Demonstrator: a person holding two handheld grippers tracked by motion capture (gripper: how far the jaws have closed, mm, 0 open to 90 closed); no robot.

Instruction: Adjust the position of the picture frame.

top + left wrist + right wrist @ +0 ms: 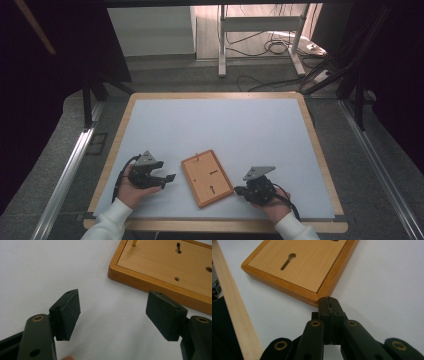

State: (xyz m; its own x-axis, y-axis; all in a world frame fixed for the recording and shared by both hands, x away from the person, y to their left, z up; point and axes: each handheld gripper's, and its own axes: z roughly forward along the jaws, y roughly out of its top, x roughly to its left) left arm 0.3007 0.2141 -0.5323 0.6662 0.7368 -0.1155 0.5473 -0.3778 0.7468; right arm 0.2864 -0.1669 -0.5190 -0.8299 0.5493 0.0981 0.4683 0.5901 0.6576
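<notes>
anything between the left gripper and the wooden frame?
Nothing visible. The left gripper hangs open over bare white table, and the wooden frame lies just ahead of its jaws with only bare surface between.

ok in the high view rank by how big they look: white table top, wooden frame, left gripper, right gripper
1. white table top
2. wooden frame
3. left gripper and right gripper: these look about alike, so no ranking between them.

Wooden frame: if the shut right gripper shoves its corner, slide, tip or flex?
The wooden frame lies flat on the smooth white table, so it will probably slide or pivot, not tip. It looks rigid, so flex is unlikely. The right gripper sits at one corner, so expect rotation.
</notes>
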